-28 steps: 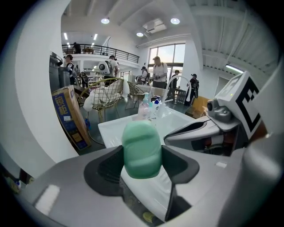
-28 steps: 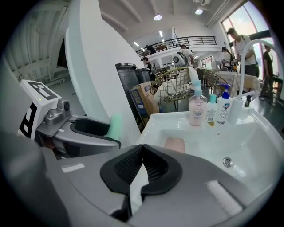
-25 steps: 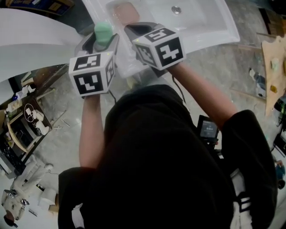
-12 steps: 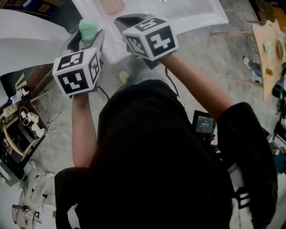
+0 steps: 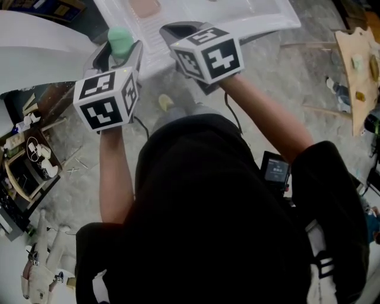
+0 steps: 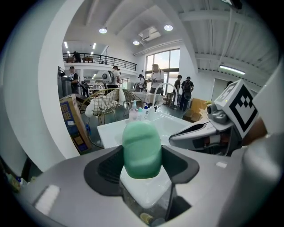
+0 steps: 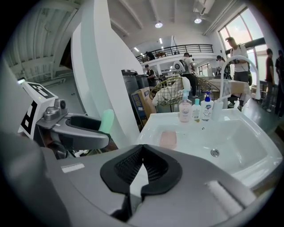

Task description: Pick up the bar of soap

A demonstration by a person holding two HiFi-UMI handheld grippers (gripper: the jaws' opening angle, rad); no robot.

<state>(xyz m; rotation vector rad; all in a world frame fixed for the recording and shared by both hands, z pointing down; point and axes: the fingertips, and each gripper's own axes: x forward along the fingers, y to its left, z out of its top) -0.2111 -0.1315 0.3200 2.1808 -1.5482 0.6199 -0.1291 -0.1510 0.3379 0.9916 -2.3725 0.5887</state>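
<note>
A green bar of soap (image 5: 120,39) stands upright between the jaws of my left gripper (image 5: 120,48), which is shut on it and held in the air in front of the sink (image 5: 261,22). In the left gripper view the green soap (image 6: 142,150) fills the gap of that gripper (image 6: 142,165). My right gripper (image 5: 178,31) is beside it on the right, jaws shut with nothing between them (image 7: 141,170). From there the green soap (image 7: 106,121) shows at the left. A pink bar of soap (image 7: 168,139) lies in the basin, also at the top of the head view (image 5: 145,7).
The white sink (image 7: 242,137) has a drain (image 7: 214,153), a tap (image 7: 225,80) and two pump bottles (image 7: 185,111) at its back. A white curved wall (image 5: 35,47) is at the left. Clutter lies on the floor at left (image 5: 29,160); a wooden board (image 5: 359,65) at right. People stand far off.
Both grippers have shifted a little left in the head view and the sink now sits farther up the frame. The left gripper keeps hold of the green soap.
</note>
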